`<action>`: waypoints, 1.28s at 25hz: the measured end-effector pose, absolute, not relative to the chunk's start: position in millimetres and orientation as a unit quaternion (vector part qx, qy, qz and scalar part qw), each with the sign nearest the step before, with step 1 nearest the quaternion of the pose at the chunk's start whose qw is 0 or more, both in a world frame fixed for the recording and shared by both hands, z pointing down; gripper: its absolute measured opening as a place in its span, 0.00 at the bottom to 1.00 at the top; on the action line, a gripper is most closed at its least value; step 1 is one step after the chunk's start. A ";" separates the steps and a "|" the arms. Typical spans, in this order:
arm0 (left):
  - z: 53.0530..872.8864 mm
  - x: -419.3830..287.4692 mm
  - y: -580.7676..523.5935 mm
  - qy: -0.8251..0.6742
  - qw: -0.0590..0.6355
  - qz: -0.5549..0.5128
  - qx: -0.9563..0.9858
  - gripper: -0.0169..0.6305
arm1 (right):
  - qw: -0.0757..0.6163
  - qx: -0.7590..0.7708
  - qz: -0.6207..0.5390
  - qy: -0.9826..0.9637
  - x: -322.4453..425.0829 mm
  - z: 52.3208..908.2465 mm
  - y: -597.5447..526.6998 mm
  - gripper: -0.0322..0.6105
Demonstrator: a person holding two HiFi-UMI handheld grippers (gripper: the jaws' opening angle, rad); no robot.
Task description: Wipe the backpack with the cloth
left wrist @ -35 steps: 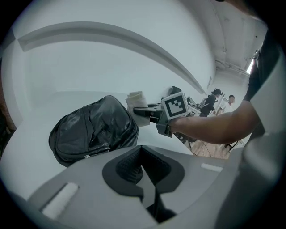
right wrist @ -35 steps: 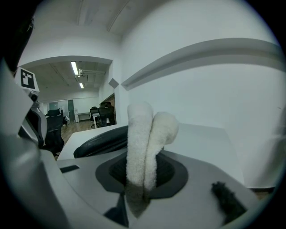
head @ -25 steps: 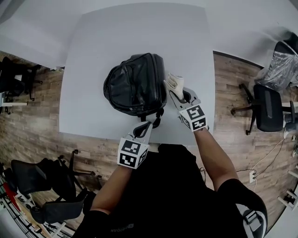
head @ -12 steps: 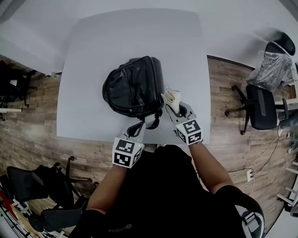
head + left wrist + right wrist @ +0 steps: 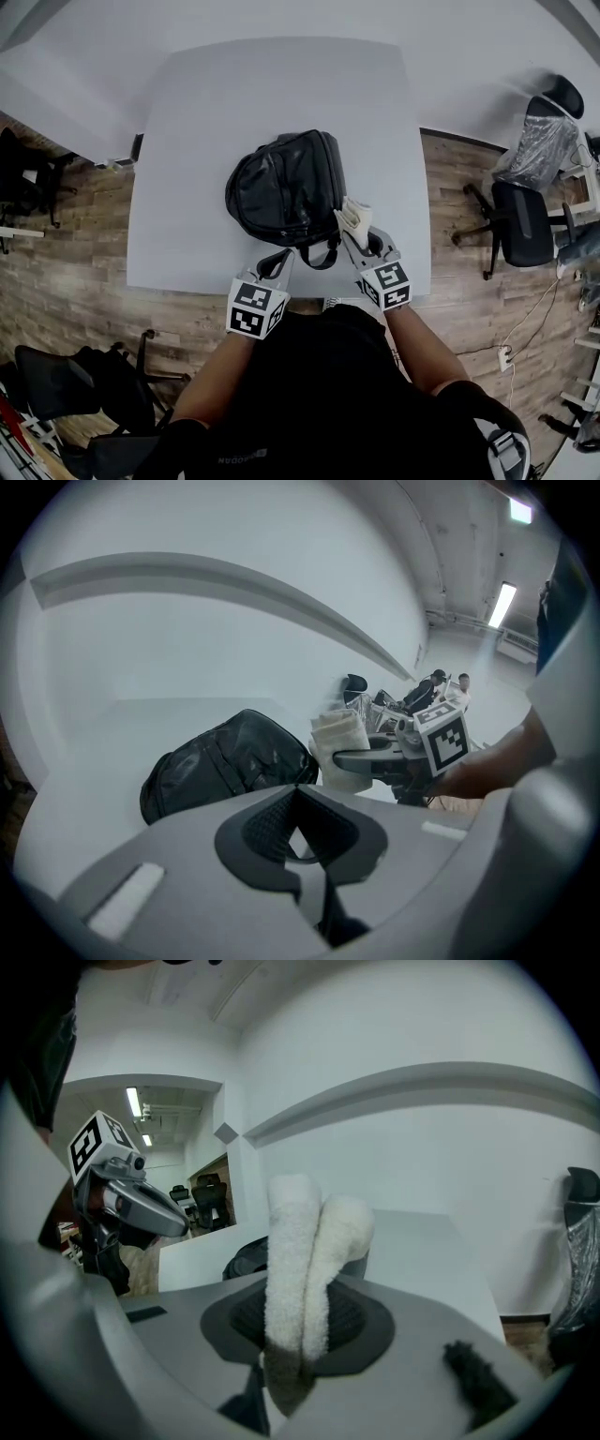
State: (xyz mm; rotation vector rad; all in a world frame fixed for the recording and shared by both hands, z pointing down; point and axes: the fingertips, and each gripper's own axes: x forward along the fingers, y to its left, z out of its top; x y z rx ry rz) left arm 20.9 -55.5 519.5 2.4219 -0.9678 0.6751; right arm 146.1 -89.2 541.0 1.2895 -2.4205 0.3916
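A black backpack (image 5: 286,187) lies on the white table (image 5: 234,94), near the front edge. My right gripper (image 5: 361,234) is shut on a folded white cloth (image 5: 354,216), which rests against the backpack's lower right corner. The right gripper view shows the cloth (image 5: 305,1251) standing up between the jaws of that gripper (image 5: 298,1321), with a bit of the backpack (image 5: 246,1258) behind. My left gripper (image 5: 281,262) sits at the backpack's near edge by a strap loop (image 5: 323,262). In the left gripper view that gripper (image 5: 298,799) is shut with nothing seen between its jaws; beyond lie the backpack (image 5: 225,766) and cloth (image 5: 339,747).
The table's front edge (image 5: 281,291) runs just under both grippers. Office chairs stand on the wooden floor to the right (image 5: 525,216) and at the left (image 5: 37,169). Bare tabletop stretches behind and left of the backpack.
The right gripper has slid the cloth down along the backpack's right side toward its near corner. The left gripper has stayed at the near edge.
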 end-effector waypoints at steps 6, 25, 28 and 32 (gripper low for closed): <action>509.2 0.3 -73.3 -0.351 0.216 0.234 0.881 0.04 | 0.193 0.464 0.145 -0.852 132.8 529.7 -91.2 0.19; 505.5 -51.1 -107.8 -0.351 0.210 0.205 0.889 0.04 | 0.193 0.486 0.150 -0.839 98.5 499.4 -116.4 0.19; 503.4 -62.1 -109.6 -0.359 0.207 0.199 0.888 0.04 | 0.179 0.465 0.149 -0.854 69.3 489.0 -131.9 0.19; 501.7 -77.5 -109.6 -0.374 0.210 0.192 0.883 0.04 | 0.163 0.433 0.160 -0.872 26.3 488.8 -165.7 0.19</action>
